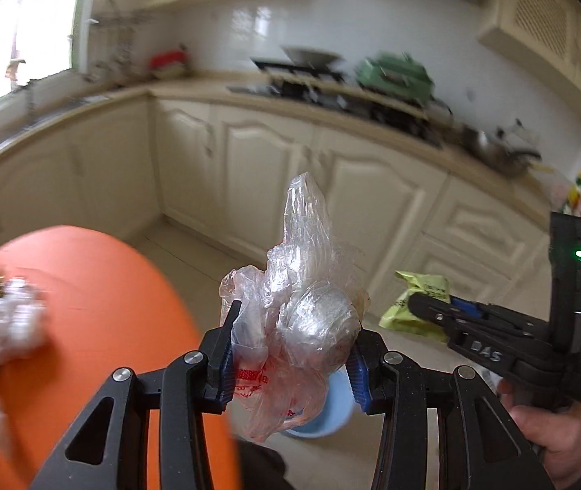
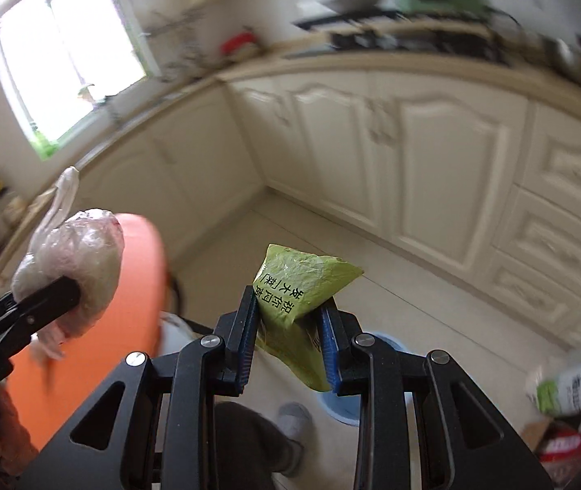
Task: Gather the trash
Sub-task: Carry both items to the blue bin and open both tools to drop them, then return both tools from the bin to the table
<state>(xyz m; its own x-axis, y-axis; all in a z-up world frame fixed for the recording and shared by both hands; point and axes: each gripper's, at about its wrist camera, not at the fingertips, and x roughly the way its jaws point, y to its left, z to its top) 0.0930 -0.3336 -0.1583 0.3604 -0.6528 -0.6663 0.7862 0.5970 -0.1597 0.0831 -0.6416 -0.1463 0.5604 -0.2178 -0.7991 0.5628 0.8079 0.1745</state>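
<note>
Both loads airborne. Left gripper [image 1: 292, 361] jaws clamped on crinkly clear plastic bag bundle w/ red print [image 1: 298, 310], centre frame. Right gripper [image 2: 290, 341] jaws pinching thin glossy lime-green wrapper w/ black lettering [image 2: 296, 286], lower centre. Judgement: keep both grips firm, film slippery; carry over round pale-blue bin [image 2: 345, 410] at bottom, release only above its rim.

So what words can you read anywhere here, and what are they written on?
"祝你闪亮" and "发大财": black print on the green wrapper held in the right tongs; the characters show sideways, so this reading is unsure.
"DAS": raised letters on the right tongs' black body, seen from the left wrist.
Red print on the clear plastic bag in the left tongs: too crumpled to read.
Green print on the white package: too blurred.
</note>
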